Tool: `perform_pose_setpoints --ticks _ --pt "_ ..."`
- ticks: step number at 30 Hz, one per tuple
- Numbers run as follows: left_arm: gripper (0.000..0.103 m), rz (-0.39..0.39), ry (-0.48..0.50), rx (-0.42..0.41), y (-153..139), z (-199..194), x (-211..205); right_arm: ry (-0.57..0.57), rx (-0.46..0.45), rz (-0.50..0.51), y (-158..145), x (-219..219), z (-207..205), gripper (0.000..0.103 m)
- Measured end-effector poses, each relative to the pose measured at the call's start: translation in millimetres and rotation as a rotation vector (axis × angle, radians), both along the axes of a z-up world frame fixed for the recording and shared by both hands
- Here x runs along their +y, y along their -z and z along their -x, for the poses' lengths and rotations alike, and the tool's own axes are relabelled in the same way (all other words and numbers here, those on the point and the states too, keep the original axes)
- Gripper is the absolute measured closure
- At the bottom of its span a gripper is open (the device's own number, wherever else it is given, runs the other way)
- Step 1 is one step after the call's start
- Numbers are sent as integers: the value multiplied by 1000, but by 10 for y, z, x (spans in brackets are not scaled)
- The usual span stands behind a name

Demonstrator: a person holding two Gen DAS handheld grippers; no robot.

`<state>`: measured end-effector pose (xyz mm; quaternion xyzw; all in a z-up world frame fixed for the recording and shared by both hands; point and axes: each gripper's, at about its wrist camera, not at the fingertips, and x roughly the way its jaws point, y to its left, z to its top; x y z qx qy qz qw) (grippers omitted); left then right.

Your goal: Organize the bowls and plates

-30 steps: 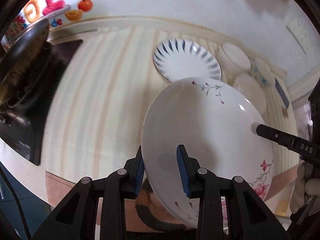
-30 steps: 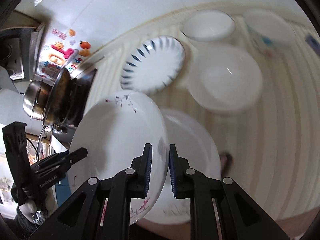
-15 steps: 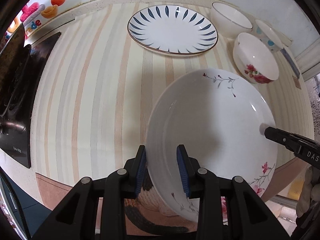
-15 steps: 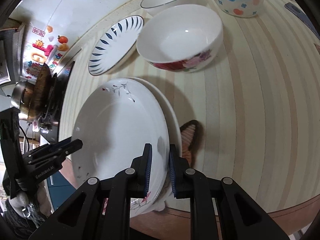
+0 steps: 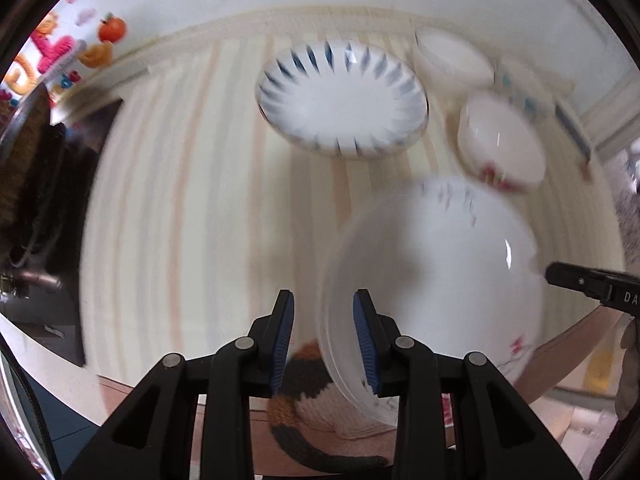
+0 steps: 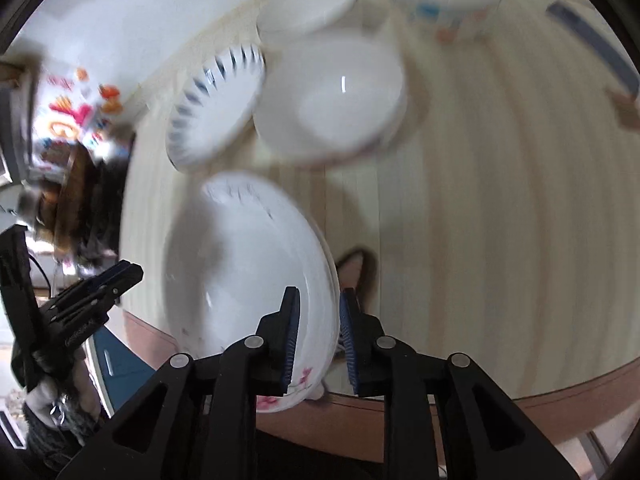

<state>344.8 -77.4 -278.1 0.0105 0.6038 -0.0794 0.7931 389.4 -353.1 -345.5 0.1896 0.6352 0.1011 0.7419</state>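
Note:
A white deep plate with pink flowers (image 5: 440, 280) (image 6: 240, 260) lies near the front edge of the striped counter (image 5: 180, 200). A second rim line under it is blurred. My left gripper (image 5: 324, 340) stands open around the plate's left rim, with a gap showing beside the left finger. In the right wrist view its tip (image 6: 120, 276) sits just left of the plate. My right gripper (image 6: 319, 328) is shut on the plate's right rim, and its tip (image 5: 560, 270) shows at the plate's right edge in the left wrist view.
Behind the plate are a blue-leaf plate (image 5: 340, 100) (image 6: 216, 108), a floral bowl (image 5: 500, 148) (image 6: 328, 96), a plain white bowl (image 5: 452, 56) and a dotted bowl (image 6: 448, 12). A dark stove with a pan (image 5: 40, 160) fills the left end. A knitted item (image 5: 304, 392) lies by the counter's front edge.
The floral plate has come lower and flatter onto the counter. Its rim has slid toward the left gripper's right finger. Both views are blurred by motion, and the right jaws look slightly wider.

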Motion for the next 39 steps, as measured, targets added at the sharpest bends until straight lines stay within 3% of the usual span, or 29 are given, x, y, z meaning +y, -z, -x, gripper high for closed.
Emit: perform_pose_setpoints --ticks 3,7,12,18,22,26,29,32,39 --pt "73 42 -46 -46 -285 -265 191 53 -61 -58 -395 -5 -177 62" --pt "73 55 -66 -69 -375 -779 326 76 -68 -103 -522 251 -610 58" --pt "73 69 -60 13 -72 -1476 405 110 -20 -53 -272 560 -1361 58" --pt "73 46 -1 71 379 -1981 365 85 58 48 125 768 -2003 58" --pt "73 45 19 126 654 -2132 364 53 118 103 388 854 -2196 60" --pt "74 72 41 152 808 -2174 343 16 139 162 538 962 -2271 78" --pt "84 105 68 114 830 -2148 279 -12 139 225 614 1034 -2317 86" --pt "84 80 72 93 814 -2108 230 -30 129 255 622 1083 -2315 88" --pt "84 50 70 47 676 -1916 214 -25 101 220 565 1074 -2244 91"
